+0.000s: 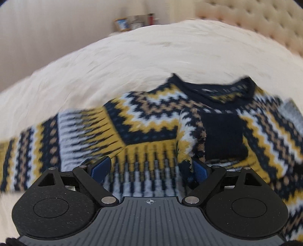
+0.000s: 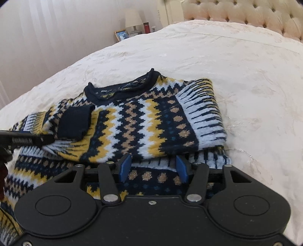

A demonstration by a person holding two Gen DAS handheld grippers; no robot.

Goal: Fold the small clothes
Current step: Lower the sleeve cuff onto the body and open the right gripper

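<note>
Blue-padded fingers of the right gripper [image 2: 153, 167] stand spread apart, released, low over the lower body of a patterned knit sweater [image 2: 132, 121] lying on a cream bed [image 2: 236, 75]. One sleeve, ending in a dark cuff [image 2: 74, 123], is folded across the chest below the navy collar [image 2: 121, 89]. The left gripper [image 1: 149, 168], likewise spread, has folded knit against its right pad [image 1: 198, 170]; the left wrist view is motion-blurred. A tufted headboard [image 2: 246, 17] and lamp [image 2: 133, 19] stand beyond.
</note>
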